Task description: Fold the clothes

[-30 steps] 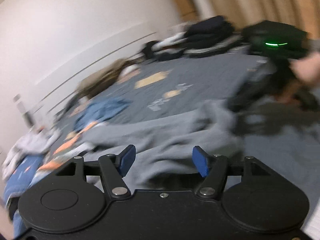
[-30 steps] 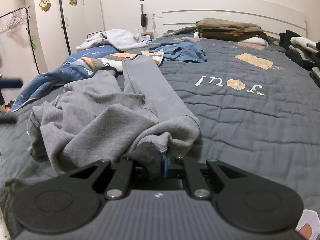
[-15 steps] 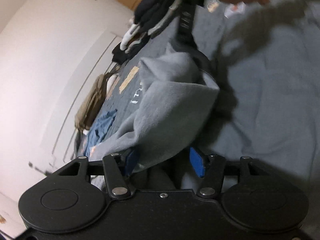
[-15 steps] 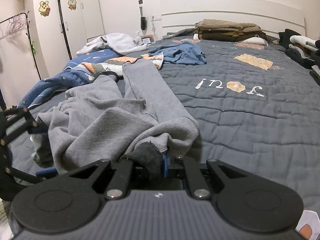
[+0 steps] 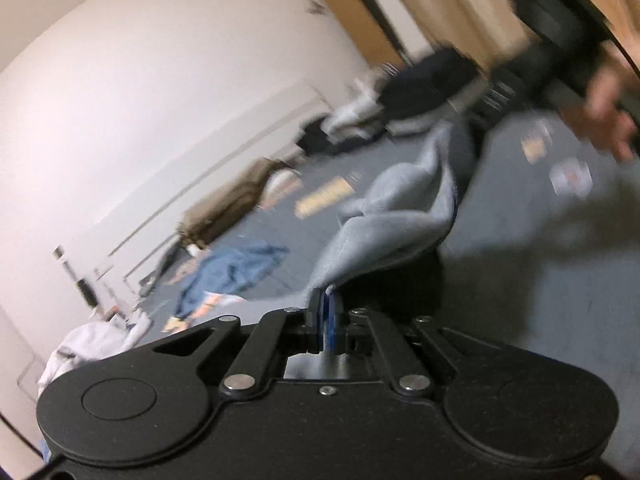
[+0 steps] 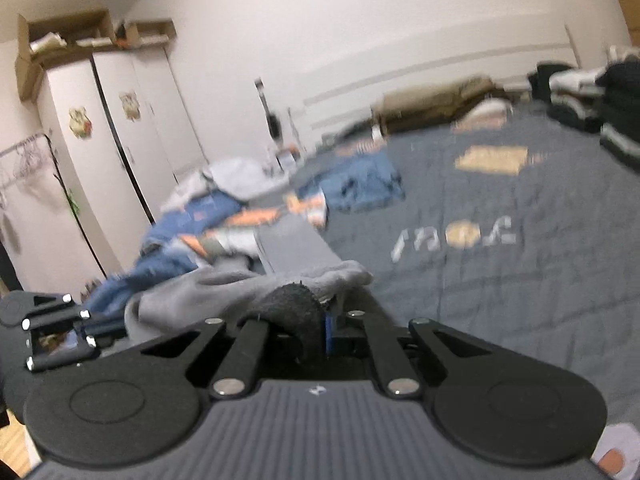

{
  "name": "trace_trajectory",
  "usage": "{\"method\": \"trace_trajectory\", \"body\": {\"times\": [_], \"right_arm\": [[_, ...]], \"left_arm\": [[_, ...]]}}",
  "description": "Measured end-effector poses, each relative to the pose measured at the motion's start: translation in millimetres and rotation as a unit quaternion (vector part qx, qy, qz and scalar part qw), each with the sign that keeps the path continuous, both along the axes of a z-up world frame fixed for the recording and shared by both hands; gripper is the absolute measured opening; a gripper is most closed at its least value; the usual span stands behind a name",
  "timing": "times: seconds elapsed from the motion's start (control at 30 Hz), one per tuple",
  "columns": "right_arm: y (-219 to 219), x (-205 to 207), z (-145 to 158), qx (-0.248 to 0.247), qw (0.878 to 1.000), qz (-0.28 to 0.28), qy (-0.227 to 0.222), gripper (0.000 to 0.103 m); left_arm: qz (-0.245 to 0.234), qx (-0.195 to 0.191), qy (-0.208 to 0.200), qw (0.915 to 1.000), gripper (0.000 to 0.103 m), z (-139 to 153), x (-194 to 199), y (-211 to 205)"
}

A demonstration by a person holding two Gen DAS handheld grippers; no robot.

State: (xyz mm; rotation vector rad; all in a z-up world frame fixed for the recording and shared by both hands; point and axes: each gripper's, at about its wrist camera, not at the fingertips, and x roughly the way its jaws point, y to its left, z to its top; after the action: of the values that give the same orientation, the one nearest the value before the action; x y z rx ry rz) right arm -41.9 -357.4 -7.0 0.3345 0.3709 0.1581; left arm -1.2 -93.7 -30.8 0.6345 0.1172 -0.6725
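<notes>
A pair of grey sweatpants (image 5: 384, 220) hangs lifted above the dark grey quilt (image 5: 560, 280). My left gripper (image 5: 326, 316) is shut on one edge of it, the blue pads pressed together. In the right wrist view the same grey sweatpants (image 6: 296, 276) stretch away over the quilt (image 6: 520, 264), and my right gripper (image 6: 320, 328) is shut on a dark bunched part of its waistband. The left gripper (image 6: 60, 332) shows at the left edge of that view. A hand (image 5: 608, 120) holding the right gripper appears blurred at the upper right of the left wrist view.
Blue jeans (image 6: 360, 184), a patterned blue garment (image 6: 192, 232) and a white garment (image 6: 232, 172) lie at the far left of the bed. Folded brown clothes (image 6: 432, 104) and dark folded stacks (image 6: 600, 96) sit by the headboard. A white wardrobe (image 6: 108, 152) stands left.
My left gripper has gone from open to shut on the sweatpants. Both grippers have risen, lifting the garment off the quilt; the views are tilted and blurred by motion.
</notes>
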Motion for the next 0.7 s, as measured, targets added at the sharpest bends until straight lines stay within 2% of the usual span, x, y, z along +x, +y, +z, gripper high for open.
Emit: {"method": "trace_trajectory", "body": {"times": [0.13,0.3,0.53,0.7], "right_arm": [[4,-24,52,0.013,0.999,-0.004,-0.050,0.005],[16,-58,125,0.014,0.994,0.002,-0.108,0.005],[36,-104,221,-0.029,0.983,0.003,-0.180,0.005],[45,-139,291,-0.069,0.971,-0.001,-0.231,0.005]], "left_arm": [[0.010,-0.039,-0.025,0.9989,0.002,61,-15,15],[0.013,-0.060,-0.070,0.9957,0.002,119,-49,25],[0.019,-0.103,-0.136,0.9851,0.001,197,-105,45],[0.012,-0.130,-0.186,0.9739,0.001,263,-146,53]]}}
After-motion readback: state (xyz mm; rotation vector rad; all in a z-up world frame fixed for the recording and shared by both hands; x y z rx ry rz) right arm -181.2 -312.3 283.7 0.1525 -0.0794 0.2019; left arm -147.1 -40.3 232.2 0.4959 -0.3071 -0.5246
